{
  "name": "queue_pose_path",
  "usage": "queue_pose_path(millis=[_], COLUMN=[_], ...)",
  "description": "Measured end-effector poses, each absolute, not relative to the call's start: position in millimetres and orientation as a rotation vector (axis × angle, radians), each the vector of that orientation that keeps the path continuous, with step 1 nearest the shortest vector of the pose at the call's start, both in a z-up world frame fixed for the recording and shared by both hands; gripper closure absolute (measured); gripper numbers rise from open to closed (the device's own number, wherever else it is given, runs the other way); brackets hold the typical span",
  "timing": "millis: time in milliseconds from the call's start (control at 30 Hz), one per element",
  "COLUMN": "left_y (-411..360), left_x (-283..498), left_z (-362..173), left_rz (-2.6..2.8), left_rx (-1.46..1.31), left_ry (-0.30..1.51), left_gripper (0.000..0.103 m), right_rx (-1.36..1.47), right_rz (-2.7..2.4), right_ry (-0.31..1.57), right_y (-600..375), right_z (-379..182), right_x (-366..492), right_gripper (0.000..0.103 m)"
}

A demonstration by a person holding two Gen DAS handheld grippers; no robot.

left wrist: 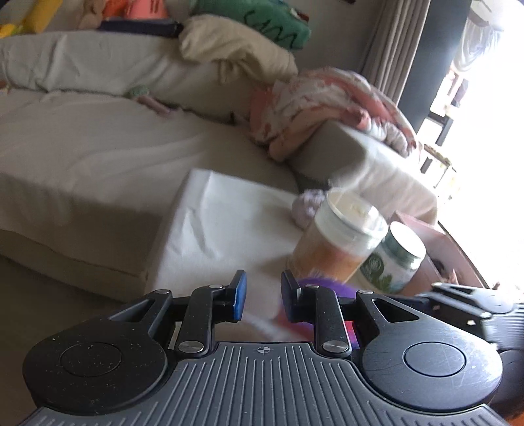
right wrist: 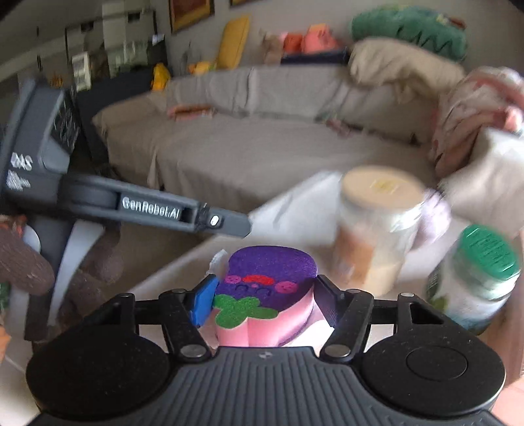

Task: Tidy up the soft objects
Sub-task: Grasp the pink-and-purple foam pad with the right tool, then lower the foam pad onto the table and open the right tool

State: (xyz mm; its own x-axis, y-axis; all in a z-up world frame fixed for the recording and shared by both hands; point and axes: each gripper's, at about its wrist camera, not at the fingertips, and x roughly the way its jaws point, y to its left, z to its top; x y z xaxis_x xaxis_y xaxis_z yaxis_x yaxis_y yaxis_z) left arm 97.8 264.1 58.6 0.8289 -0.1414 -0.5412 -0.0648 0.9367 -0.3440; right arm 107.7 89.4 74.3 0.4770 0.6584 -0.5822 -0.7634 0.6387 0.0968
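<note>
My right gripper (right wrist: 262, 303) is shut on a soft foam toy (right wrist: 265, 288) with a purple top, pink sides, a green shape and red dots. Its jaws press both sides of the toy above a white cloth-covered table (right wrist: 294, 203). My left gripper (left wrist: 261, 296) is open and empty, with its blue pads apart. The purple toy (left wrist: 314, 285) peeks out behind the left gripper's right finger. A pale lilac soft ball (left wrist: 308, 206) lies on the table behind the jars. The left gripper's body (right wrist: 147, 206) shows at the left of the right wrist view.
Two jars stand on the table: a cream-lidded one (left wrist: 337, 239) (right wrist: 376, 226) and a green-labelled one (left wrist: 393, 259) (right wrist: 475, 278). A beige sofa (left wrist: 98, 137) lies behind, with a cream pillow (left wrist: 229, 49), a pink patterned blanket (left wrist: 327, 108) and a green cushion (left wrist: 262, 19).
</note>
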Motion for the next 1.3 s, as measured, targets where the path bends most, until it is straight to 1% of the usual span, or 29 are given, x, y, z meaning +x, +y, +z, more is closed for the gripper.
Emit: queue_pose_path(millis=[133,233,433,533,633,800,1000,1133,1300], left_y=[259,249,208,188,187,221,269,263,236], left_x=[95,93,84,78,74,60,33,41,56], left_z=[71,76,75,70,60,52,58,59,37], left_rz=[-0.034,-0.079,-0.289,-0.348,-0.332,-0.167,-0.052,-0.171,-0.218], left_rx=[-0.355,-0.339,-0.234,-0.166,-0.138,-0.215,-0.399,-0.464,-0.458], left_ry=[0.556,0.555,0.554,0.580,0.627,0.643,0.526,0.532,0.619], left_gripper=[0.078,0.078,0.078,0.077,0.077,0.077,0.078,0.078,0.078], right_rx=[-0.105,-0.032,0.165,0.198,0.206,0.113,-0.128,-0.188,-0.195], right_rz=[0.814,0.781,0.776,0.745,0.748,0.865,0.974,0.963,0.890], right_ry=[0.525,0.499,0.619,0.655,0.723,0.811,0.744,0.685,0.593], right_y=[55,24,-13,-11,0,32,51,46,44], right_z=[101,114,117,108,93,72,66,71,80], right_x=[102,103,127,137,143,138,99,81,75], right_gripper=[0.039,0.039,0.039,0.039,0.038,0.034,0.032,0.031,0.031])
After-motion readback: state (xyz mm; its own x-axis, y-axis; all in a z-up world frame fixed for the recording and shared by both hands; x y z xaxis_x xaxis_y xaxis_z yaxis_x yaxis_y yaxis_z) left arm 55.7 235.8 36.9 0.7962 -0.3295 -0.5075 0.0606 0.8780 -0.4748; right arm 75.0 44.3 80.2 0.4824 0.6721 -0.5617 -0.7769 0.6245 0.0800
